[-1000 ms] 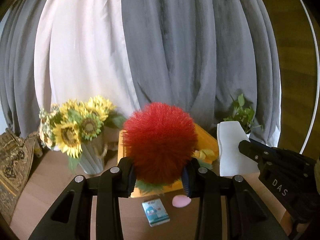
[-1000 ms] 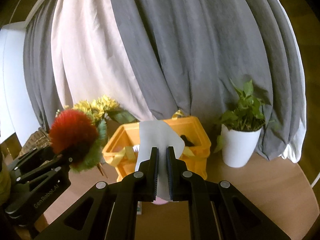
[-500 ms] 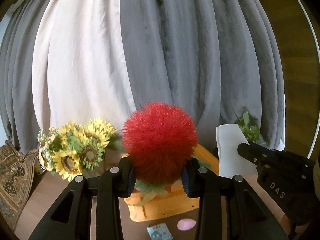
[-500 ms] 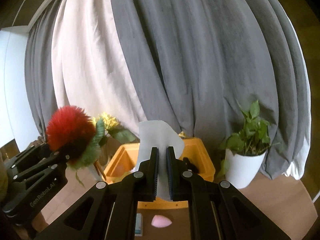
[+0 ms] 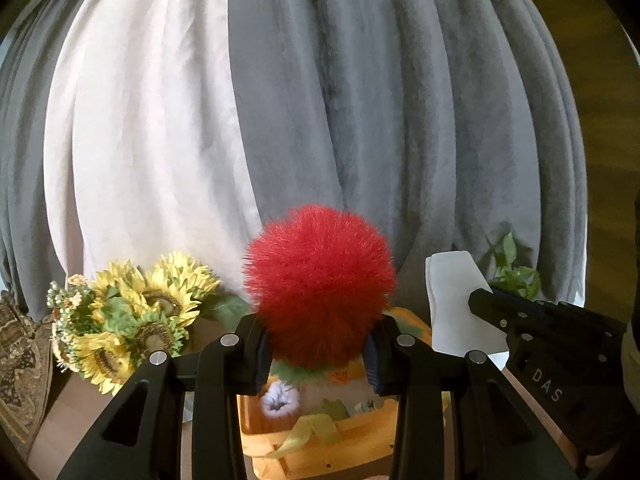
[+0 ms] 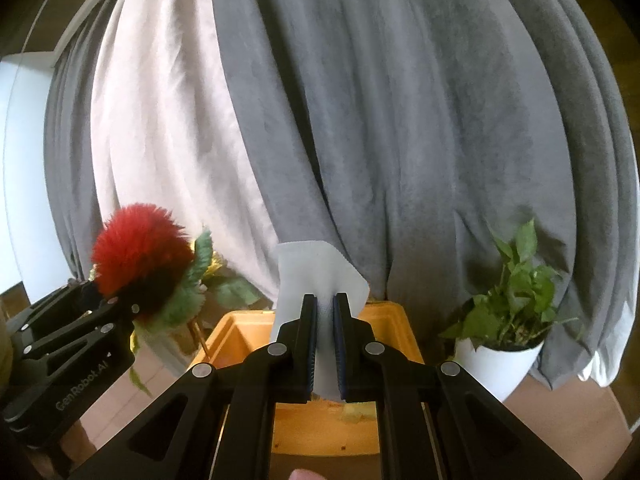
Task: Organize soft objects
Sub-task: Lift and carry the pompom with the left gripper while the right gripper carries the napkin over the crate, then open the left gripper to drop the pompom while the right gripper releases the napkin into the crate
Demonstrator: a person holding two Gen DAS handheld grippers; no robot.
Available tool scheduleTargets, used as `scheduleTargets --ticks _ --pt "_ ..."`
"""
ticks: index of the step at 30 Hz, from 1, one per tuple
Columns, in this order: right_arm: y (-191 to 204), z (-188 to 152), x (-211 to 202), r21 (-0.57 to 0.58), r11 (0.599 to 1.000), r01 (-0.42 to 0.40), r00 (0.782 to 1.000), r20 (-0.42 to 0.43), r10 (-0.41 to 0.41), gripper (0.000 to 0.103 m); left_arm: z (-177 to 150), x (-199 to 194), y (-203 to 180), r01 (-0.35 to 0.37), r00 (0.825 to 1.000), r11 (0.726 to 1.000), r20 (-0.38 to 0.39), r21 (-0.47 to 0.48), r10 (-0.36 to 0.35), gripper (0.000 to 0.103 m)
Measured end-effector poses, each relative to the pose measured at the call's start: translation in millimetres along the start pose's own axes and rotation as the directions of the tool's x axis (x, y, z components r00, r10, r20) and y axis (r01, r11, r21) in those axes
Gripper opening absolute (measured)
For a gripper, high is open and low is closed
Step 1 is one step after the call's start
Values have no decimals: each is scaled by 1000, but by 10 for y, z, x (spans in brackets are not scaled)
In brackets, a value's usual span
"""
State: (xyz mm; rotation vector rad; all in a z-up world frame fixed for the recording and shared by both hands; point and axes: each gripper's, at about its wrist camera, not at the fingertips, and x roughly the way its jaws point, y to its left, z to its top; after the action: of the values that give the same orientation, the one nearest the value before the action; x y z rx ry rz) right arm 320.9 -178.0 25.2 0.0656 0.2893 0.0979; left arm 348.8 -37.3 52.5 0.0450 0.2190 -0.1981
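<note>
My left gripper (image 5: 316,354) is shut on a fluffy red pom-pom with a green collar (image 5: 320,286) and holds it in the air above the orange basket (image 5: 320,438). It also shows in the right wrist view (image 6: 140,254). My right gripper (image 6: 324,344) is shut on a white folded cloth (image 6: 316,270), upright above the same basket (image 6: 394,322). The cloth also shows in the left wrist view (image 5: 456,300). A small lilac soft item (image 5: 280,400) and yellow-green ribbon (image 5: 310,428) lie in the basket.
A sunflower bouquet (image 5: 128,320) stands left of the basket. A potted green plant in a white pot (image 6: 508,328) stands to the right. Grey and white curtains (image 5: 320,120) hang close behind. A patterned cloth (image 5: 16,364) is at the far left.
Both grippers have moved forward and up over the basket with their loads. The small card and pink item on the table in front of the basket have slid out of view.
</note>
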Motion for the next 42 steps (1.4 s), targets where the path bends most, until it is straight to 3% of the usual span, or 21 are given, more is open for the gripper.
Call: scheduleTargets --ticks 19,25,26,29,30,32,42 --pt "-171 -188 977 29 1000 8 991 -136 -4 10 -244 908 25 18 990 1000 -141 16 -16 38" --pt "-200 -243 1181 33 999 16 986 -164 -11 11 -348 1130 41 33 980 999 -195 10 -30 44" --pt "-214 -243 1209 36 999 17 985 -171 -11 14 -351 1154 29 33 979 999 -200 15 -29 47" --pt "-257 -243 1279 48 999 25 983 -184 -15 39 -375 1190 13 19 979 999 -203 28 -13 52" --pt "-283 -241 1285 54 998 29 983 -182 -19 41 -384 1186 15 15 979 999 -204 32 -8 53" --pt "-297 -242 1263 54 998 44 982 -183 -34 41 -386 1168 13 -2 980 999 -198 36 10 59" --pt "-368 -237 1112 79 995 64 982 -180 -49 42 -309 847 22 -52 986 998 -158 34 57 69"
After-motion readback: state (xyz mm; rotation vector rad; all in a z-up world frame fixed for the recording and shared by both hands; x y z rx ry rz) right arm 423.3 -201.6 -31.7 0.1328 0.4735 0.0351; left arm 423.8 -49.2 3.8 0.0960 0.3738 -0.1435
